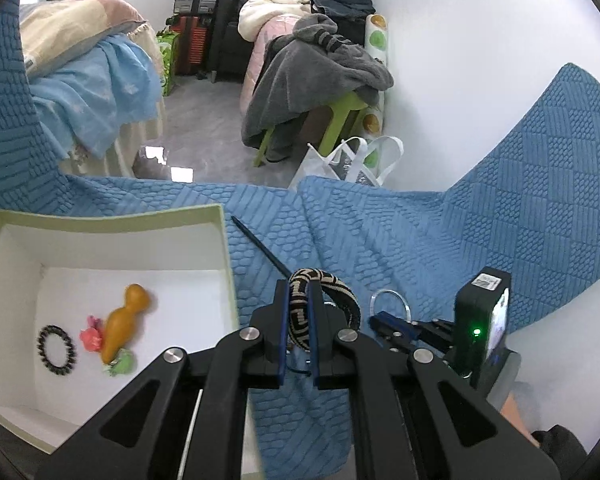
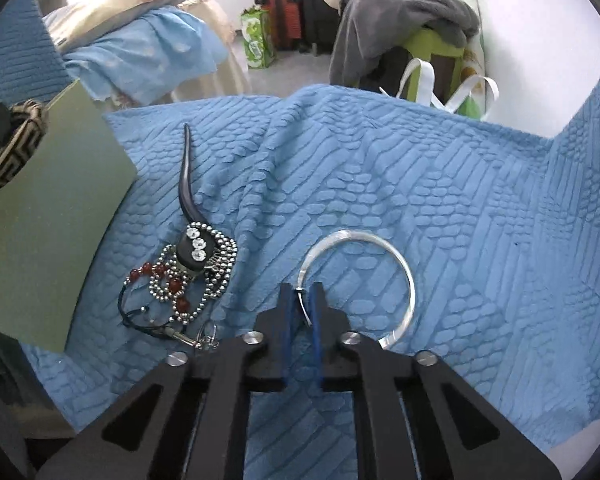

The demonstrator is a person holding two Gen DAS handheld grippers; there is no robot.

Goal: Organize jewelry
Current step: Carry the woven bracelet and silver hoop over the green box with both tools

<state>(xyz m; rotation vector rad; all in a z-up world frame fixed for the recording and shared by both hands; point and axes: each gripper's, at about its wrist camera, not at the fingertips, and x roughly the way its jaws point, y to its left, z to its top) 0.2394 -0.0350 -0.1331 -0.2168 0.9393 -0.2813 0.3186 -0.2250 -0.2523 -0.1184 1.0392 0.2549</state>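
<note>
At nine o'clock in the left wrist view an open box (image 1: 224, 240) with a pale green rim and white inside is seen on the blue quilted cover (image 1: 380, 240). On its floor lie a black beaded bracelet (image 1: 57, 349), a pink and green fabric piece (image 1: 92, 338) and an orange gourd-shaped charm (image 1: 124, 320).

At the centre, a woven headband (image 1: 328, 284) of beige and black key pattern is gripped by the left gripper (image 1: 299, 328), its jaws clenched on the padded arc. A slip is judged possible: the fabric band is curved and soft, and only a narrow part is pinched, so it could pivot or drop short of the box.

Toward three o'clock the right gripper (image 1: 384, 320) is seen low over the cover.

In the right wrist view, at nine o'clock, the box wall (image 2: 60, 208) is seen. Beside it, at about ten o'clock from the gripper, a dark horn-shaped hairpin (image 2: 186, 184) set with clear stones rests against a tangle of steel ball chain and red beads (image 2: 188, 276). At the centre, a thin pearly bangle (image 2: 380, 244), rigid and glossy, is grasped at its edge by the right gripper (image 2: 302, 304), jaws clenched on the rim. The hard, slick ring is judged likely to twist or slide out if lifted quickly.
</note>
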